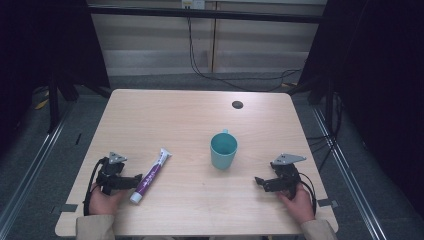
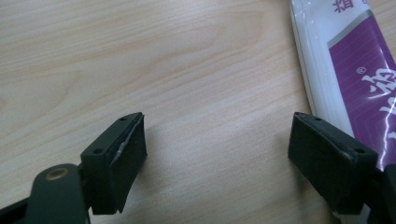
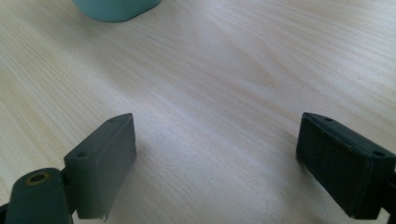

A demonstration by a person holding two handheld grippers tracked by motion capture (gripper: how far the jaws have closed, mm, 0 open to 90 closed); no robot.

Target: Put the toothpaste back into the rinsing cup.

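From above, your left gripper [image 1: 134, 181] rests on the table [image 1: 190, 115] with its jaws beside the cap end of the purple-and-white tube [image 1: 151, 175], which lies flat. Your right gripper [image 1: 259, 181] sits well apart from it, near the teal cup [image 1: 223, 150]. In the left gripper view, your jaws stand wide apart over bare wood, the tube [image 2: 355, 70] just beside one jaw. In the right gripper view, the jaws are also spread, gripping nothing, the cup [image 3: 116, 9] ahead.
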